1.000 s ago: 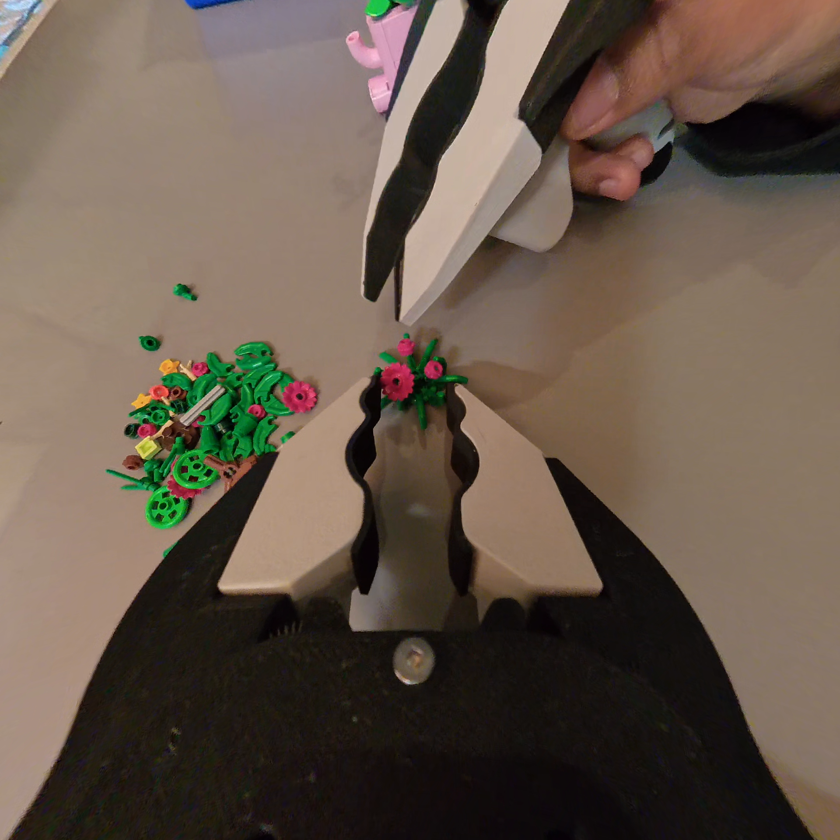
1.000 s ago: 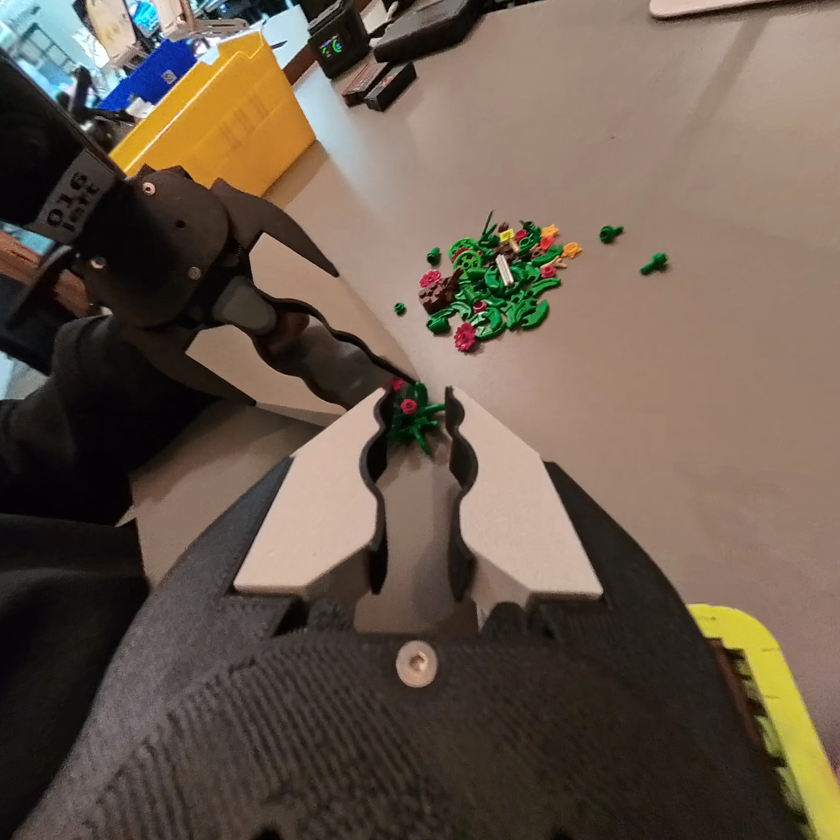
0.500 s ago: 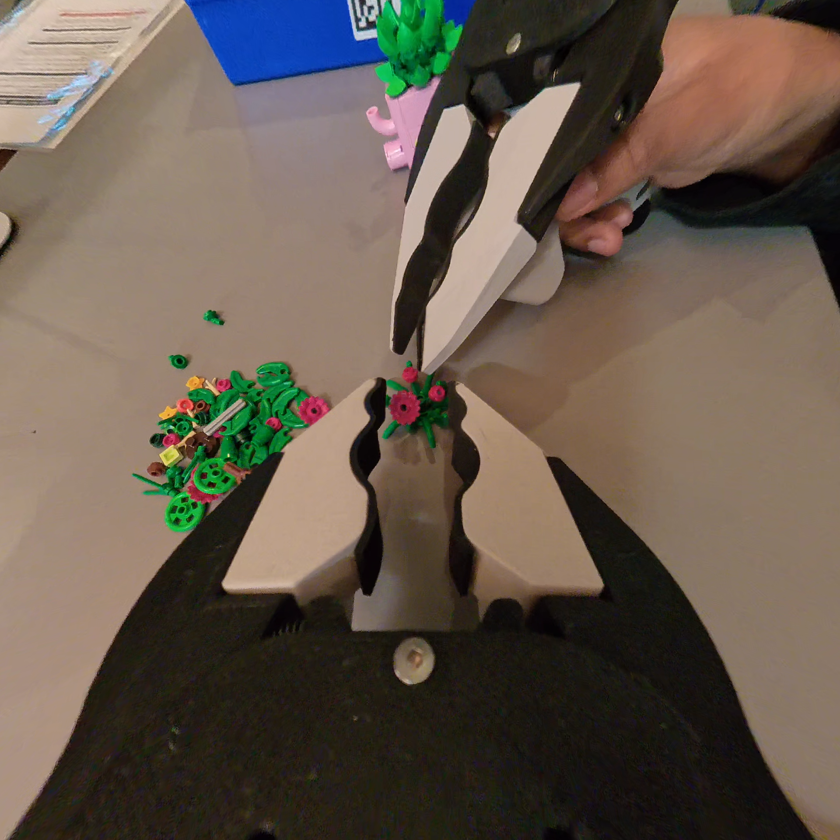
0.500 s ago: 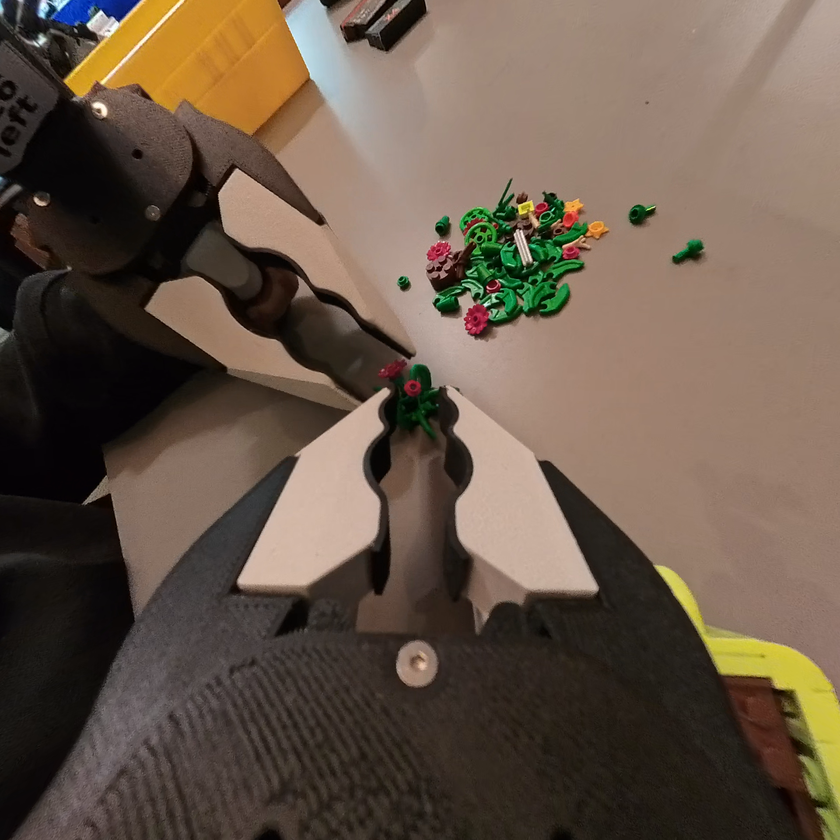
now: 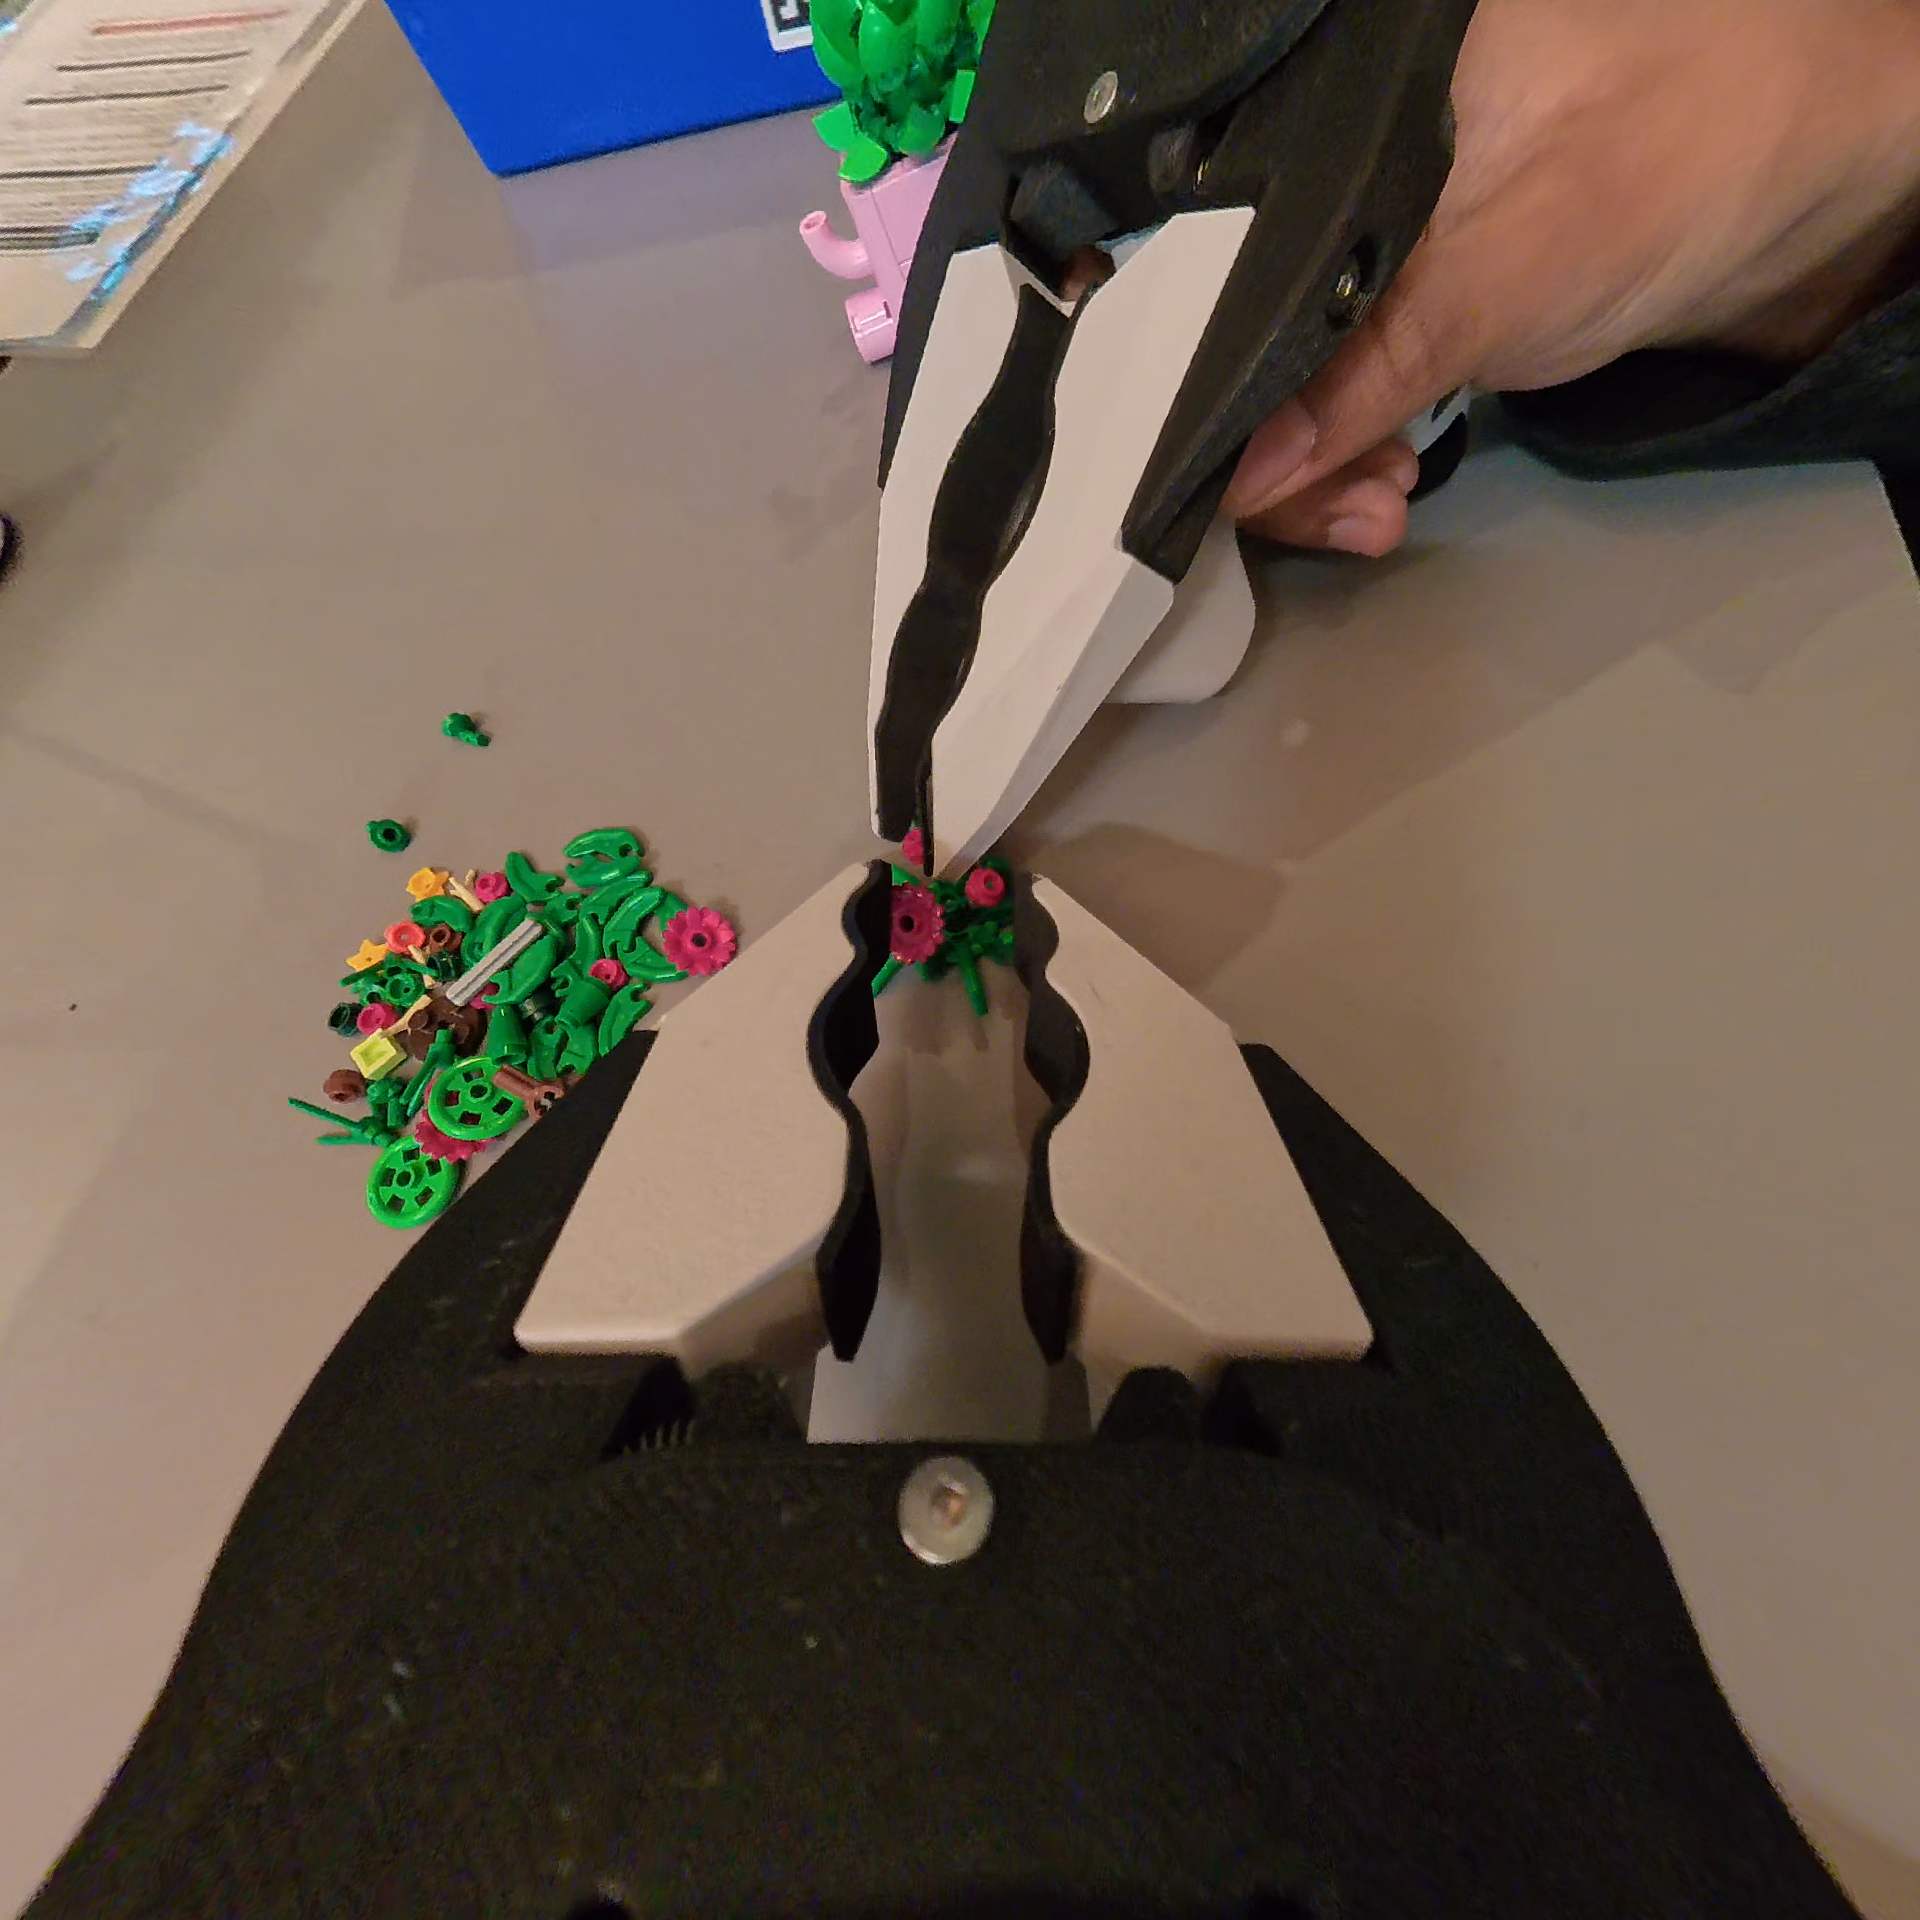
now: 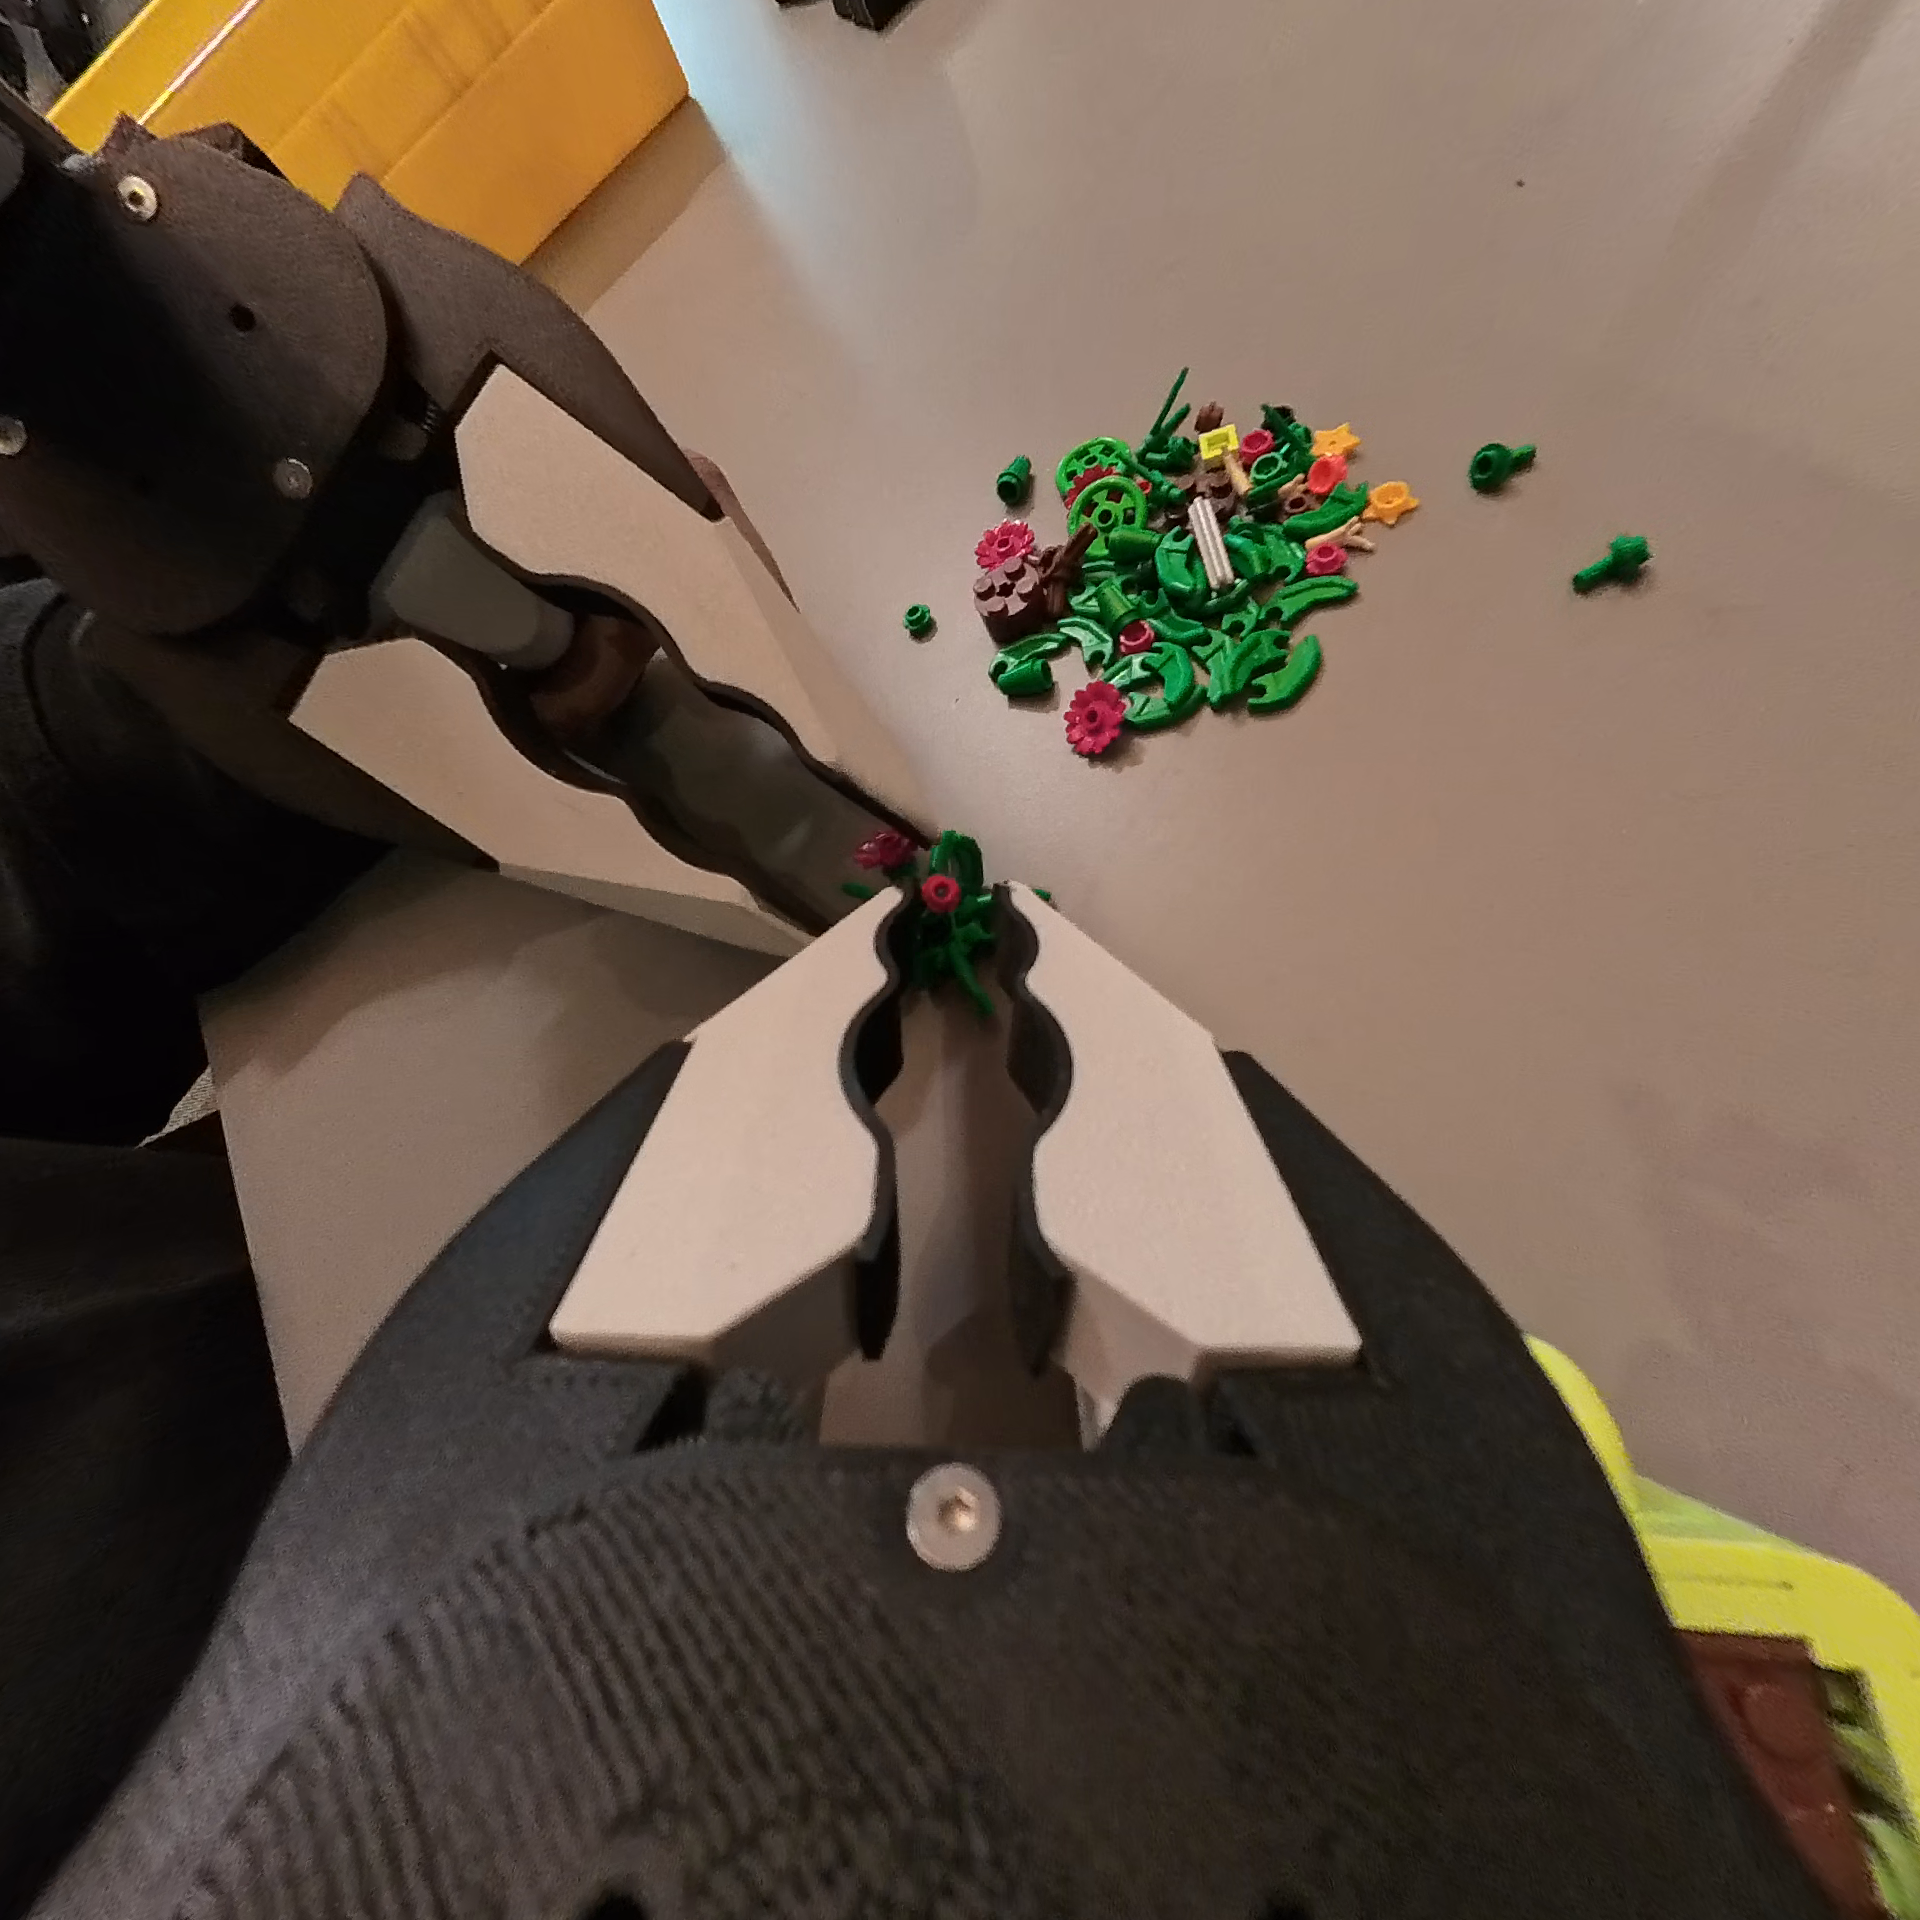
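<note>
A small brick flower sprig (image 5: 951, 930) with green stems and magenta blooms sits between the fingertips of my left gripper (image 5: 948, 883), which is shut on it above the grey table (image 5: 1558, 1039). My right gripper (image 5: 928, 836), held by a hand (image 5: 1662, 208), comes down from above with its tips at the sprig's top bloom. In the right wrist view the sprig (image 6: 951, 925) fills the narrow gap of my right gripper (image 6: 948, 899), touching both pads. The left gripper (image 6: 878, 881) comes in from the left there.
A pile of loose green, magenta, orange and brown brick pieces (image 5: 520, 977) lies left of the grippers; it also shows in the right wrist view (image 6: 1195, 582). A pink pot with a green plant (image 5: 883, 260), a blue bin (image 5: 623, 73), a yellow bin (image 6: 436, 104) and a yellow-green tray (image 6: 1766, 1621) stand around. Both grippers' tips are close together, under 4 cm apart.
My right gripper has come down onto the sprig and its fingers have narrowed around it. The left gripper kept hold of the sprig and tilted up a little.
</note>
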Tool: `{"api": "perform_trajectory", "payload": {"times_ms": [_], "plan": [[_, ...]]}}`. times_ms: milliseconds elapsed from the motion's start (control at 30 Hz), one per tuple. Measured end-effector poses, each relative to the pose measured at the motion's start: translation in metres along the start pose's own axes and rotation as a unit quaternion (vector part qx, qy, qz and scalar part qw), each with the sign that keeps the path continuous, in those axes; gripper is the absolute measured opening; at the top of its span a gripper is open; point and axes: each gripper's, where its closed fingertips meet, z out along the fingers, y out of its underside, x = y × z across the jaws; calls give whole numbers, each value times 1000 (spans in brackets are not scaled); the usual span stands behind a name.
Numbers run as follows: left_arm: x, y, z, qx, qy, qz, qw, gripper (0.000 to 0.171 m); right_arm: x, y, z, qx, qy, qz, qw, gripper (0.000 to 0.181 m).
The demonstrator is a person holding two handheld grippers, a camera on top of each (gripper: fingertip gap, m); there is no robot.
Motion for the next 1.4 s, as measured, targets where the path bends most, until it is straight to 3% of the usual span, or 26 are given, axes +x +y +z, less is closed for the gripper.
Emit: {"api": "perform_trajectory", "payload": {"times_ms": [1400], "plan": [[0,0,3,-5,-7,14,1000,17,-2,-3,0,6,3,-15,1000,4]]}}
